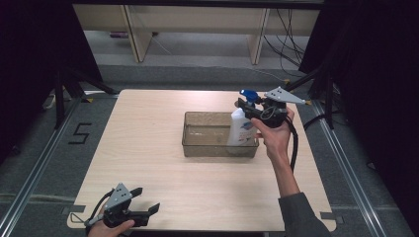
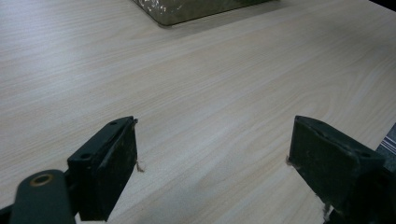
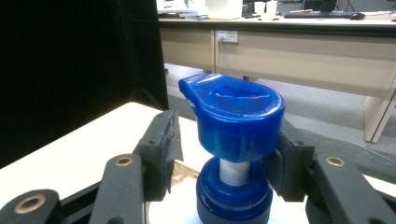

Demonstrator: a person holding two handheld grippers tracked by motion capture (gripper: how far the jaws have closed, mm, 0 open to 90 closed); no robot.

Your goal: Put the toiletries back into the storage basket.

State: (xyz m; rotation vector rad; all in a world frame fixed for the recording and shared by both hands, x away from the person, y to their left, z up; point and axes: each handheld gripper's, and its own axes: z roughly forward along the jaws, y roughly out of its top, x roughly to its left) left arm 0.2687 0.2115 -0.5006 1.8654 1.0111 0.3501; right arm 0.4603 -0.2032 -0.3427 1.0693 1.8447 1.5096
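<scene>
jaws of the right gripper (image 3: 224,161) stand slightly apart around the blue pump neck of the bottle (image 1: 240,129) upright in the clear tub (image 1: 197,147), left gripper (image 2: 212,163) open and idle; withdrawing sideways could snag the pump head and tip the bottle.

Bottle (image 3: 233,154) body below frame edge
</scene>
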